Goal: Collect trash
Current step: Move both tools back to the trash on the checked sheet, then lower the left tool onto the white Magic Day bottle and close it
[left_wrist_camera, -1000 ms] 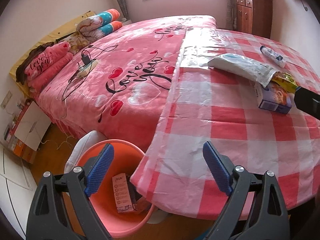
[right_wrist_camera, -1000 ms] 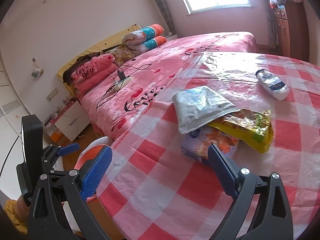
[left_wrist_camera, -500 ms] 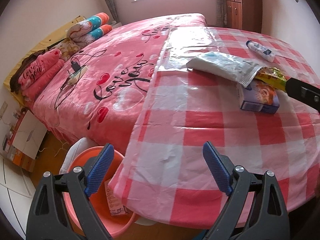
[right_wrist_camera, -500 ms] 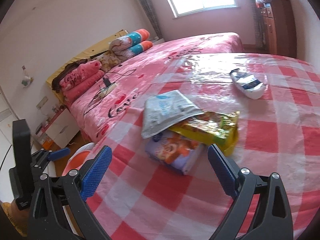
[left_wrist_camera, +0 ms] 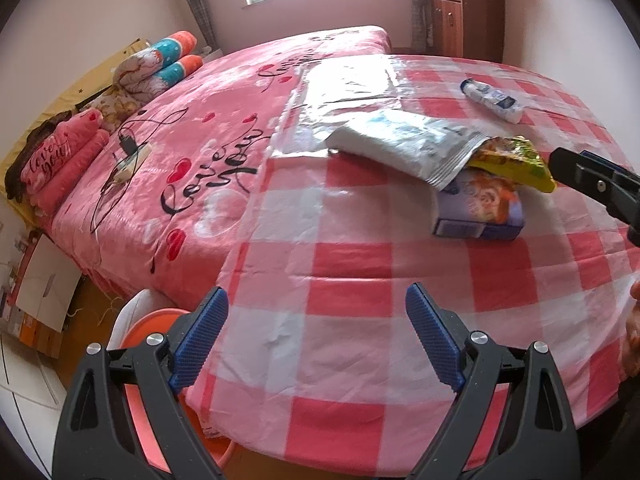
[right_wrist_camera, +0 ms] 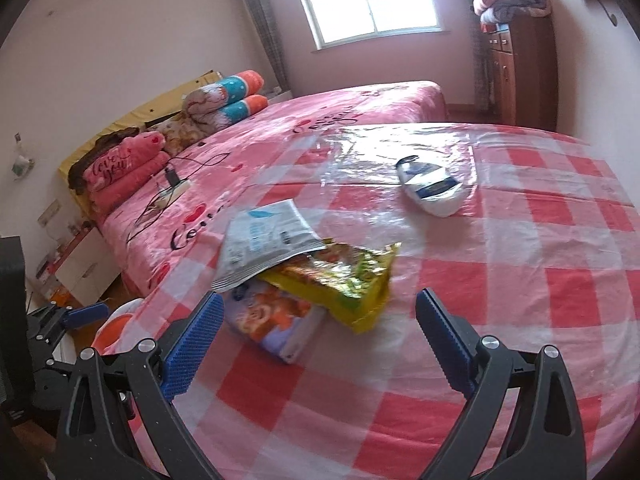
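The trash sits heaped mid-table on the checked cloth (left_wrist_camera: 352,264) — a silver pouch (right_wrist_camera: 266,244) lying over a crinkled yellow wrapper (right_wrist_camera: 352,284), both resting on a purple carton (right_wrist_camera: 276,324). A white bottle (right_wrist_camera: 434,188) lies on its side well apart, further back on a glossy plastic sheet (left_wrist_camera: 352,80). The right gripper (right_wrist_camera: 316,340) hangs just before the heap with its ribbed blue pads wide and empty, lined up, I judge, to take the top pieces. The left gripper (left_wrist_camera: 316,336), also wide and holding nothing, hovers over the table's near edge above the orange bucket (left_wrist_camera: 136,392) on the floor — likely the bin. The foils look thin and slippery, the carton stiff and boxy
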Demonstrator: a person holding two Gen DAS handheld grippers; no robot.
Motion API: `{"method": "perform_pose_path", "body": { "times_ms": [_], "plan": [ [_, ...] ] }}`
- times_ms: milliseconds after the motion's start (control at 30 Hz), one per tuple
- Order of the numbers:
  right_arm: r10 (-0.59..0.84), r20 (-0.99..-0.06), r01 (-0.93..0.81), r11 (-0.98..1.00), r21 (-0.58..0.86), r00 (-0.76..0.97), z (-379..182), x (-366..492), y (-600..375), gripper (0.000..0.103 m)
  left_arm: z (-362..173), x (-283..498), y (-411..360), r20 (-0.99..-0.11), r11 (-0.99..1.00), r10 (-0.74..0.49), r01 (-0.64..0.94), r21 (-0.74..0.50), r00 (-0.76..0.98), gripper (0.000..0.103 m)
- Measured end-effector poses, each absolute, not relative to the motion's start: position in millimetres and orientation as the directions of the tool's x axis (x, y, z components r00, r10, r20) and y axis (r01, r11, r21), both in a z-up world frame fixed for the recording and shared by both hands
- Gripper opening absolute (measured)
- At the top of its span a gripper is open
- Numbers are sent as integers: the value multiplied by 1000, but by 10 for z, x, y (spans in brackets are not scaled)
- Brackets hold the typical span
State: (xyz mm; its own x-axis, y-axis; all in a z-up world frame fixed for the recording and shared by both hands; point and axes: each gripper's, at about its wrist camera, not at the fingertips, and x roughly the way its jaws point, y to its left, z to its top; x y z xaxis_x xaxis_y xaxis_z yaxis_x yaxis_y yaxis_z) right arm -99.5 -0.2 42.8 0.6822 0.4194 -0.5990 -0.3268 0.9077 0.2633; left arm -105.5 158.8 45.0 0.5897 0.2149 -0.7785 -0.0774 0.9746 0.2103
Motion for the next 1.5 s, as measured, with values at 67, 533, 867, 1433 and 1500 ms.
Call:
{"method": "perform_pose_path", "body": {
  "times_ms": [67,533,867,1433,1500],
  "plan": [
    [400,-599,-314,916,249,694,441,-1019,-50,95,451,-1033,1535,-779,975,210,-68,211,591,91],
    [328,-616,-243,945,221,716,392,-946,-252,95,413,-924,1252,-787,974,190,-11,227,587,91],
    [278,-633,-185,960,211,722,328,-854,-427,95,565,-622,1049,-782,983,122,35,181,612,91],
    [176,-656,-42,976,216,734,292,-717,-917,95,713,1098,347,-820,990,-132,38,-133,557,91],
    [171,-660,-29,975,220,731,281,-695,-968,95,666,1272,212,-828,991,-130,36,-131,545,91]
  ]
}}
